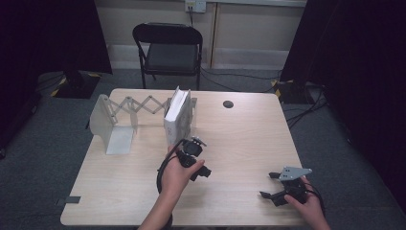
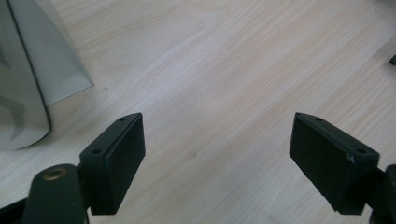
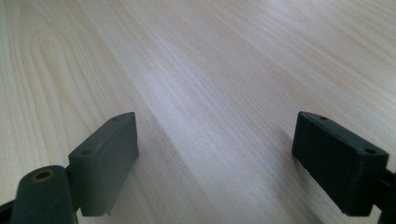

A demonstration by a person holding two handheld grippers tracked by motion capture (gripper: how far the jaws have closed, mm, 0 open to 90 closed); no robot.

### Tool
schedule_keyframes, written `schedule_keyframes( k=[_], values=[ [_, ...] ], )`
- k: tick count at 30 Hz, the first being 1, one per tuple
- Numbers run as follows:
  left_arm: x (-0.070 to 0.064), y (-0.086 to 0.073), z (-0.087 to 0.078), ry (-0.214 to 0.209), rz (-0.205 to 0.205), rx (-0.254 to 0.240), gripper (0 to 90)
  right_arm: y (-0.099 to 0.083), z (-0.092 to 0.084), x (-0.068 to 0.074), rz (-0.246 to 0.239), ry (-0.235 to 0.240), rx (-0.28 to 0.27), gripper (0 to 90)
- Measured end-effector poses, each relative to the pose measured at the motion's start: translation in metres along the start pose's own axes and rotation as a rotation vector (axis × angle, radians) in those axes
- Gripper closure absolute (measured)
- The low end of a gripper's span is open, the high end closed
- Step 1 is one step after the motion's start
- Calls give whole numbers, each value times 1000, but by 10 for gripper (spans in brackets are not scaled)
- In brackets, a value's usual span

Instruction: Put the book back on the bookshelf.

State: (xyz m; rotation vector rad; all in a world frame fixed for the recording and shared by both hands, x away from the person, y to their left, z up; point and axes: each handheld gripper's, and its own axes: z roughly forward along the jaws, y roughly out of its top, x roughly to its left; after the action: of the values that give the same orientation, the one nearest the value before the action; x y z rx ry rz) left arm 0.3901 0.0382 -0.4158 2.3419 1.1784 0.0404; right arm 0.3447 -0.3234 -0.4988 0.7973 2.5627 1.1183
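1. Your left gripper [image 2: 217, 154] has its jaws standing wide apart — nothing lies between the pads, only bare table [image 2: 224, 70].
2. Your right gripper [image 3: 215, 158] is likewise spread wide and holds nothing; light wood grain shows between its jaws.
3. In the high view, your left gripper [image 1: 192, 152] sits near the table's middle, just in front of the white book [image 1: 176, 117].
4. The white book stands upright against the right end plate of the expanding bookend rack [image 1: 125, 112], at the far left part of the table.
5. In the left gripper view, a grey plate edge [image 2: 32, 70] rests on the wood to the left of the jaws — apart from them.
6. Your right gripper [image 1: 282, 184] rests near the table's front right corner, well apart from the book.
7. A black folding chair [image 1: 168, 50] stands beyond the far edge.
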Motion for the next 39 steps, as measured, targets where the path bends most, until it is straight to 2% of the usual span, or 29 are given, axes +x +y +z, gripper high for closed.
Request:
schedule_keyframes(
  k=[6, 15, 19, 26, 30, 31, 35, 39],
  values=[
    [-6, 2, 6, -17, 18, 6, 182, 0, 0, 0, -1, 0, -1, 140],
    [-8, 0, 14, -25, 15, 3, 184, 0, 0, 0, 0, 0, 0, 140],
    [-9, 0, 18, -31, 31, 8, 185, 0, 0, 0, 1, 0, 0, 140],
    [-13, 1, 24, -42, 31, 5, 186, 0, 0, 0, -1, 0, -1, 140],
    [-15, 0, 30, -63, 33, 13, 188, 0, 0, 0, 1, 0, 0, 140],
    [-15, 0, 31, -59, 43, 18, 188, 0, 0, 0, -1, 0, -1, 140],
    [-18, -1, 35, -74, 35, 18, 188, 0, 0, 0, -1, 0, -1, 140],
    [-18, -2, 39, -79, 45, 19, 189, 0, 0, 0, 0, 0, 0, 140]
  ],
)
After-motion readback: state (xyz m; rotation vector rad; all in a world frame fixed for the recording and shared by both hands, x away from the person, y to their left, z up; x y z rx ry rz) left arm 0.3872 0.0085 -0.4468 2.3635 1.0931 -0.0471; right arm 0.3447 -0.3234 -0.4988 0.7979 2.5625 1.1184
